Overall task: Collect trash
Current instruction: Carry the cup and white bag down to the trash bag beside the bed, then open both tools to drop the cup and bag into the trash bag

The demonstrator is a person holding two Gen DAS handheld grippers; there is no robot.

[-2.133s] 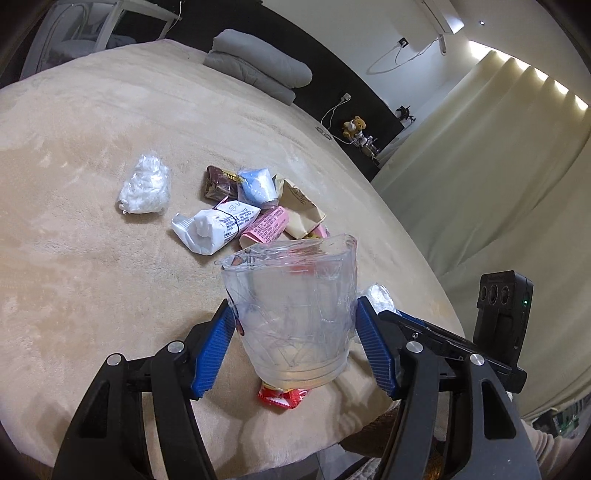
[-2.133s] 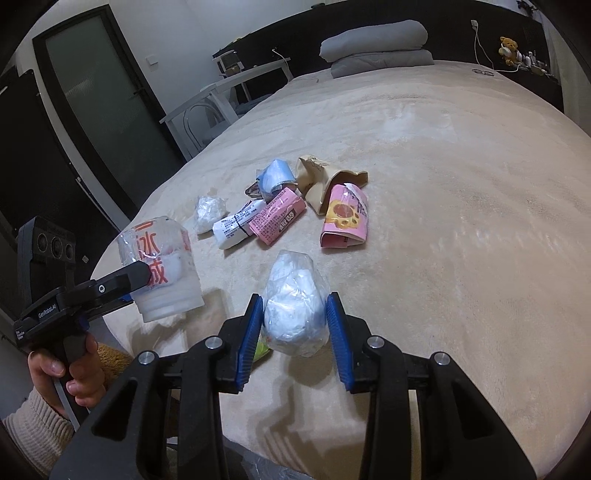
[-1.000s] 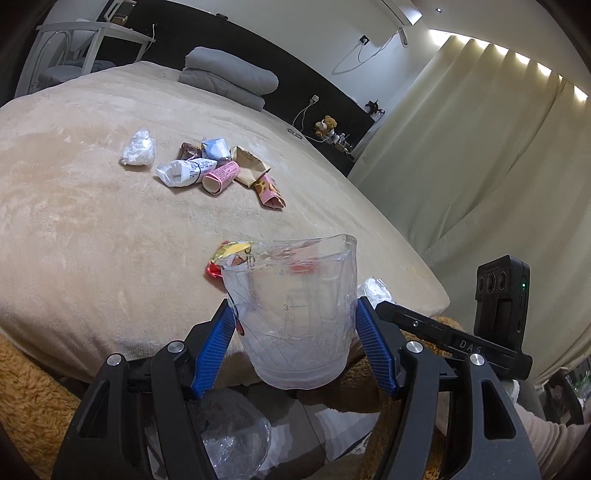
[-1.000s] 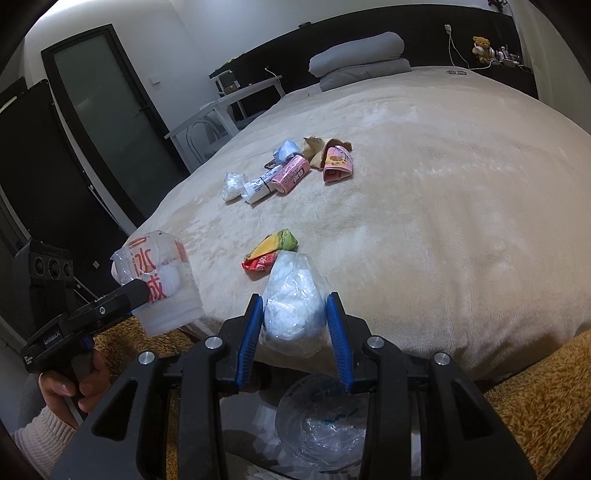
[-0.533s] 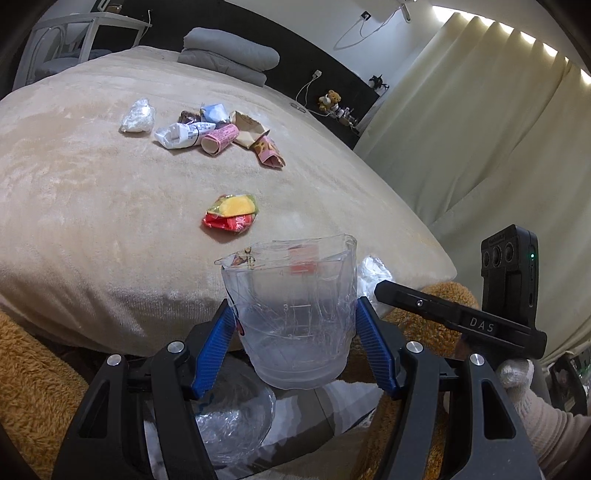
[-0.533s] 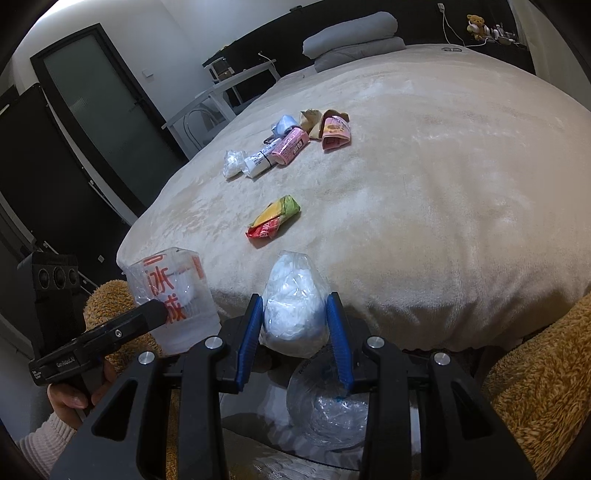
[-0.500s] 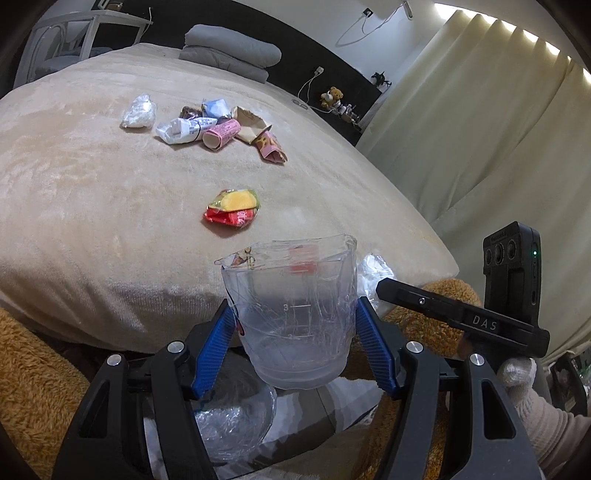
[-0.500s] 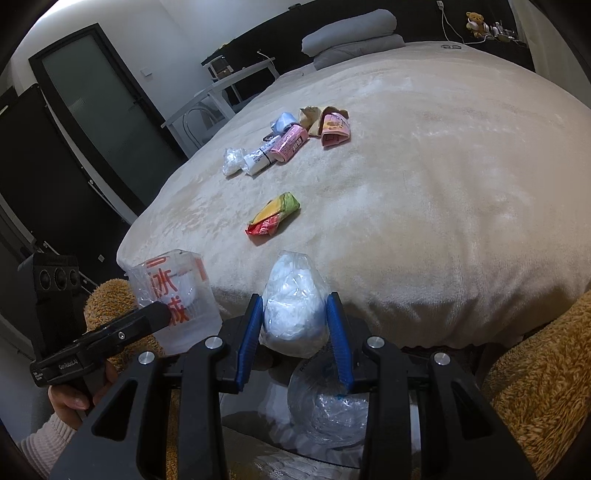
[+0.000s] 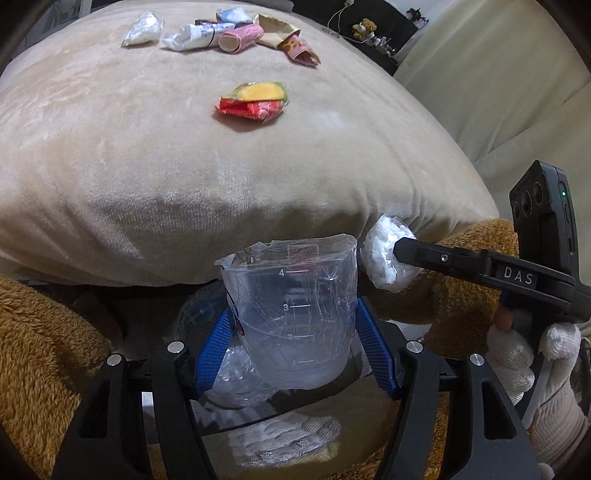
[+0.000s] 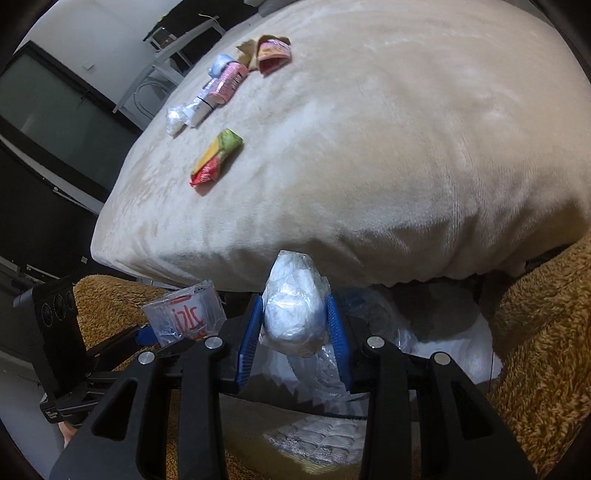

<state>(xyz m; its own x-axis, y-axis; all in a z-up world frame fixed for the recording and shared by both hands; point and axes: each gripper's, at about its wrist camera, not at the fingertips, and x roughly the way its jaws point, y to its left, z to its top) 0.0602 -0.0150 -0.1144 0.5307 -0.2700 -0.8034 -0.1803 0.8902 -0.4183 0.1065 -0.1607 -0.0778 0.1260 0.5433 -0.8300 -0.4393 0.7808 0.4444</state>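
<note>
Fingers (image 9: 372,350) round cup (image 9: 291,314); wrappers (image 9: 255,100) beyond

Access: tight below bed edge (image 9: 258,236) — brown fleece (image 9: 44,354) closes both sides | Obstacle: clear bag (image 10: 332,365) just beneath both loaded grippers | Open room: blanket top wide, bar red-yellow wrapper (image 9: 255,99) and far litter cluster (image 9: 236,33)

The clear, scratched plastic cup (image 9: 291,317) looks glossy; the white crinkly plastic-wrapped wad (image 10: 293,310) shines; the beige bed cover (image 9: 147,147) is matt plush; the brown rug (image 10: 546,350) is shaggy.
</note>
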